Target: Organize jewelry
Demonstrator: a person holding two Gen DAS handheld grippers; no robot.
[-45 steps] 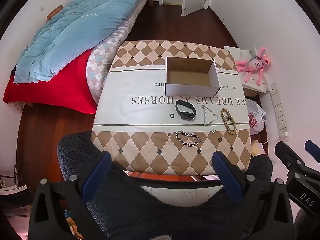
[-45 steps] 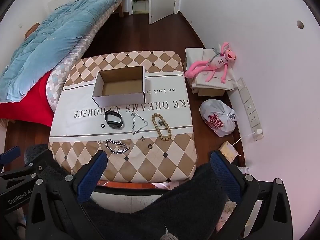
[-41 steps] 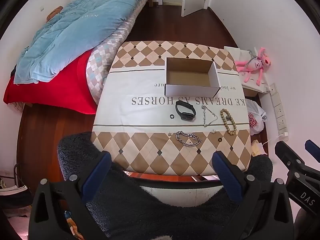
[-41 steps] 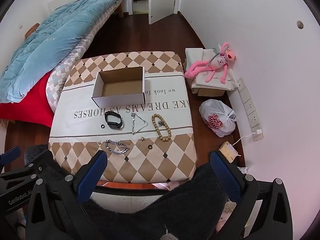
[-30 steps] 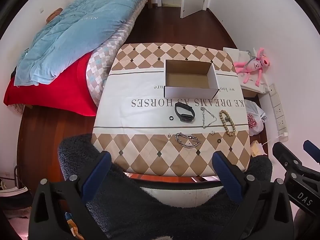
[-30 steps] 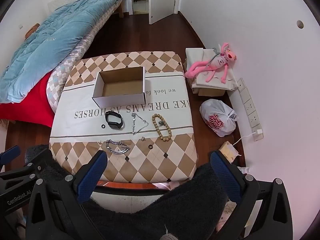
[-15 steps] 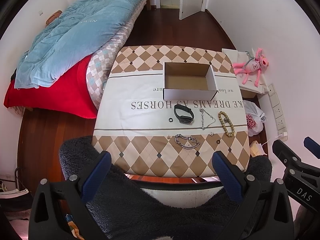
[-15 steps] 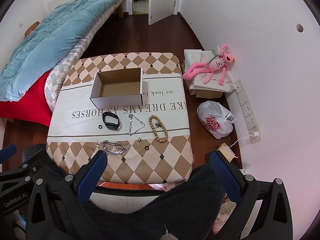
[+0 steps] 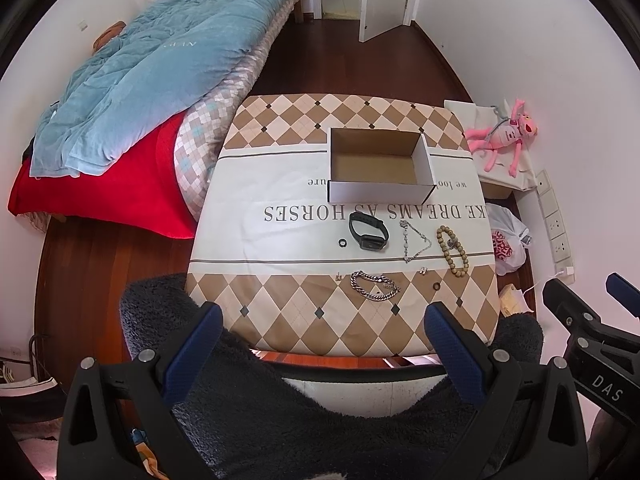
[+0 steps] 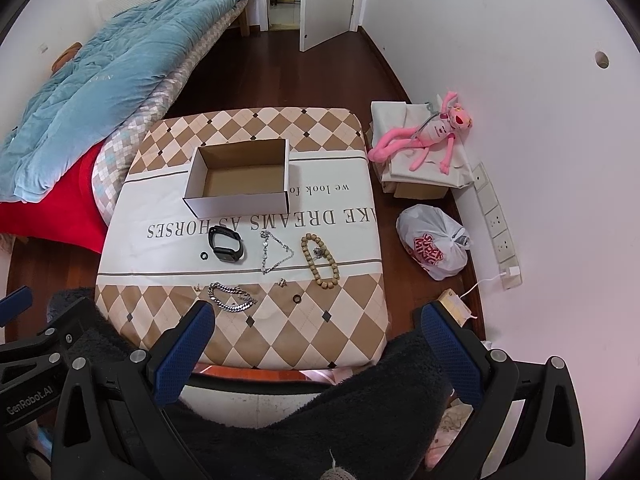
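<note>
Cardboard, the open box (image 9: 380,168) sits on the counter (image 9: 280,248) well ahead of both sets of jaws, and since the earlier frames the whole counter has drawn slightly farther off in both views, while nothing on it has shifted. The left gripper (image 9: 322,340) hangs released, its blue pads spread wide and holding nothing, above the near edge of the counter. The right gripper (image 10: 316,338) is likewise spread wide and empty, over the same edge. Just ahead of the left jaws lies the silver chain bracelet (image 9: 374,286), with a small dark ring (image 9: 436,287) beside it. Farther ahead, between the bracelet and the box, lie the black watch band (image 9: 368,231), a thin silver necklace (image 9: 416,240) and the wooden bead bracelet (image 9: 452,250). A second small ring (image 9: 343,243) lies just beside the watch band.
</note>
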